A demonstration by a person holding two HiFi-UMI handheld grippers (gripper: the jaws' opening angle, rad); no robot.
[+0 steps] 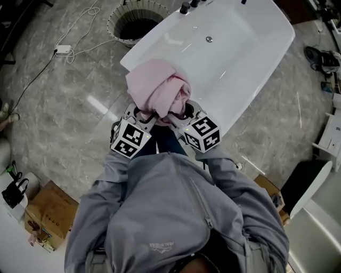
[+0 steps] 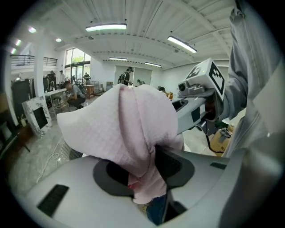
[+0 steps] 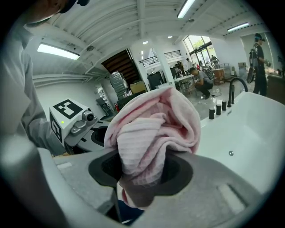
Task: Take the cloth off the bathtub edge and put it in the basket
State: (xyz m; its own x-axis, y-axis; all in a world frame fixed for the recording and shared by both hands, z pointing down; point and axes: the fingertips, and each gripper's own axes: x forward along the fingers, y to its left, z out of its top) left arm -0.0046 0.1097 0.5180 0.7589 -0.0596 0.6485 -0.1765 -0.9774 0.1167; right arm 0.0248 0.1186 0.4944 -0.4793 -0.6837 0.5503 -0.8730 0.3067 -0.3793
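Note:
A pink cloth (image 1: 158,89) hangs bunched in the air above the near rim of the white bathtub (image 1: 250,48). Both grippers hold it from below, side by side. My left gripper (image 1: 143,115) is shut on the cloth's left part; in the left gripper view the pink cloth (image 2: 127,129) fills the space between its jaws. My right gripper (image 1: 180,116) is shut on the right part, and the pink cloth (image 3: 149,140) bulges out above its jaws. A round wire basket (image 1: 137,21) stands on the floor to the left of the tub's far end.
Black taps (image 1: 187,6) sit on the tub's far rim, and a drain (image 1: 209,39) shows inside it. A white power strip (image 1: 63,50) and its cable lie on the marble floor at left. A cardboard box (image 1: 50,213) stands near left; shoes (image 1: 321,57) lie at right.

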